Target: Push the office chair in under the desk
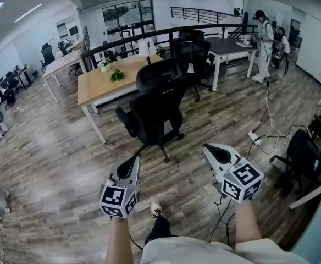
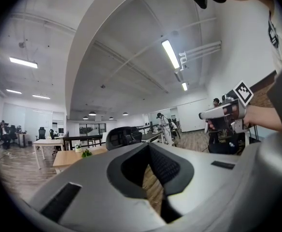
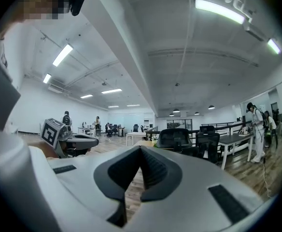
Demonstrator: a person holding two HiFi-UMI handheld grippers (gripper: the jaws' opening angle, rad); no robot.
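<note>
The office chair (image 1: 155,111) stands on the wooden floor just off the near long edge of the pale surface (image 1: 97,87), towards its right end, with its back facing the person. It is not yet tucked in. The left gripper (image 1: 132,166) and right gripper (image 1: 211,150) are held level behind it, apart from it. Both have their fingers pressed together and carry nothing.

A shove from such narrow tips looks risky. Off-centre contact would likely spin the chair on its castors or send it askew, and an armrest (image 1: 125,117) could catch the surface's edge or its white leg (image 1: 94,124).

A power strip (image 1: 255,137) and cables (image 1: 270,120) lie to the right, a trip hazard. A plant (image 1: 117,76) and a lamp (image 1: 145,47) sit on the surface.
</note>
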